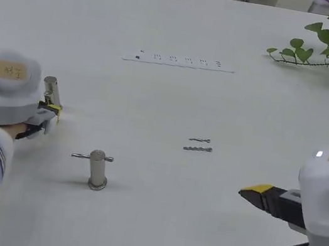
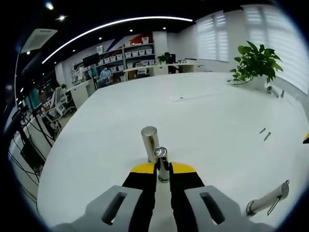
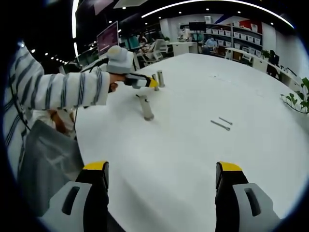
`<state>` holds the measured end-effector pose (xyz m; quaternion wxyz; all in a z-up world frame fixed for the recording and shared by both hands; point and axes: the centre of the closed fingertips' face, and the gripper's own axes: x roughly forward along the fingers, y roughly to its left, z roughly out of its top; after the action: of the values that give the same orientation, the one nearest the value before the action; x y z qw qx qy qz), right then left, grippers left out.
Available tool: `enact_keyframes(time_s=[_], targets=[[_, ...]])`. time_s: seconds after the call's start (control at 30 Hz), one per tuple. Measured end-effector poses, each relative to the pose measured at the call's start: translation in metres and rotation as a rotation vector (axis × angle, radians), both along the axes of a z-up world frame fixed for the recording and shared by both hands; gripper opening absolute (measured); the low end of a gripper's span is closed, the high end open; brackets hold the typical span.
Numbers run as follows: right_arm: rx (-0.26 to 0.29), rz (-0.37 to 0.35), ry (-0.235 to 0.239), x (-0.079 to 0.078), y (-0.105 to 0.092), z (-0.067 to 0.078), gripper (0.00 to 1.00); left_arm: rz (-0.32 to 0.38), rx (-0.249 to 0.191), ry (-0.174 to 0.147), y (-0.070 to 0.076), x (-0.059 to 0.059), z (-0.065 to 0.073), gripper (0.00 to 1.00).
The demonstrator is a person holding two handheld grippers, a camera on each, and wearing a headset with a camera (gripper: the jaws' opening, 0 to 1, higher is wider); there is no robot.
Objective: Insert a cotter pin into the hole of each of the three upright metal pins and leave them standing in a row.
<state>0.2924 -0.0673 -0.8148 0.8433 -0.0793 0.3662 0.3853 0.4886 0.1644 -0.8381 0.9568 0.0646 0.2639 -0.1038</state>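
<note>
Two cotter pins [image 1: 199,144] loose on table [image 1: 156,96]: light, thin, slippery, so pinch at looped head. Grips one stiff steel pin [image 2: 161,159] in left gripper [image 2: 161,169], just beside second pin [image 2: 150,140]; right gripper [image 1: 216,229] released, empty. Already cottered: third pin [image 1: 98,172].

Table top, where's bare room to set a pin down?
Bare: the wide band between the white strip and the loose cotter pins, and the patch between those and the cottered pin. Crowded around the left gripper, holding a metal pin.
</note>
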Motion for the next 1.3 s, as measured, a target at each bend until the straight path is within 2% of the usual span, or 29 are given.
enact_keyframes(time_s=[0.17,0.3,0.33,0.4,0.53,0.63,0.67,0.7,0.73,0.8,0.87,0.9,0.93,0.97,1.07,1.17,1.3], targets=[[-0.001,0.002,-0.003,0.0,0.001,0.0,0.93,0.025,0.025,-0.004,0.006,-0.001,0.001,0.07],[0.004,0.001,-0.003,-0.001,0.001,0.001,0.93,0.046,-0.022,0.016,0.011,-0.005,0.001,0.07],[0.005,0.001,-0.003,-0.001,0.002,0.001,0.93,0.045,-0.022,0.014,0.011,-0.005,0.002,0.07],[0.005,0.004,-0.004,-0.001,0.002,0.002,0.93,0.038,-0.03,0.006,0.011,-0.006,0.006,0.06],[0.007,0.007,-0.01,0.0,0.003,0.003,0.93,0.028,-0.061,-0.03,0.011,-0.006,0.022,0.06],[0.01,0.008,-0.017,0.001,0.003,0.004,0.93,0.01,-0.064,-0.045,0.011,-0.01,0.033,0.06],[0.01,0.008,-0.019,0.001,0.003,0.005,0.93,-0.021,-0.059,-0.05,0.009,-0.013,0.036,0.06],[0.012,0.008,-0.021,0.001,0.003,0.006,0.93,-0.086,-0.062,-0.041,0.002,-0.018,0.038,0.06],[0.014,0.007,-0.022,0.001,0.003,0.006,0.93,-0.112,-0.068,-0.038,-0.002,-0.022,0.04,0.06],[0.019,0.004,-0.029,0.003,0.003,0.008,0.92,-0.192,-0.03,-0.057,-0.01,-0.031,0.046,0.06],[0.024,0.004,-0.037,0.004,0.003,0.011,0.92,-0.254,0.007,-0.062,-0.016,-0.042,0.051,0.06],[0.025,0.006,-0.04,0.004,0.004,0.012,0.92,-0.244,-0.028,-0.06,-0.017,-0.045,0.054,0.06],[0.026,0.009,-0.043,0.004,0.004,0.014,0.92,-0.268,-0.095,-0.065,-0.023,-0.051,0.061,0.06],[0.025,0.011,-0.046,0.004,0.004,0.015,0.92,-0.277,-0.124,-0.071,-0.025,-0.055,0.066,0.06],[0.031,0.012,-0.055,0.004,0.004,0.017,0.92,-0.319,-0.12,-0.085,-0.024,-0.066,0.078,0.06],[0.03,0.015,-0.054,0.003,0.004,0.017,0.92,-0.401,-0.118,-0.096,-0.03,-0.08,0.089,0.06],[0.031,0.014,-0.052,0.001,0.003,0.015,0.92,-0.493,-0.098,-0.087,-0.039,-0.095,0.094,0.06]])
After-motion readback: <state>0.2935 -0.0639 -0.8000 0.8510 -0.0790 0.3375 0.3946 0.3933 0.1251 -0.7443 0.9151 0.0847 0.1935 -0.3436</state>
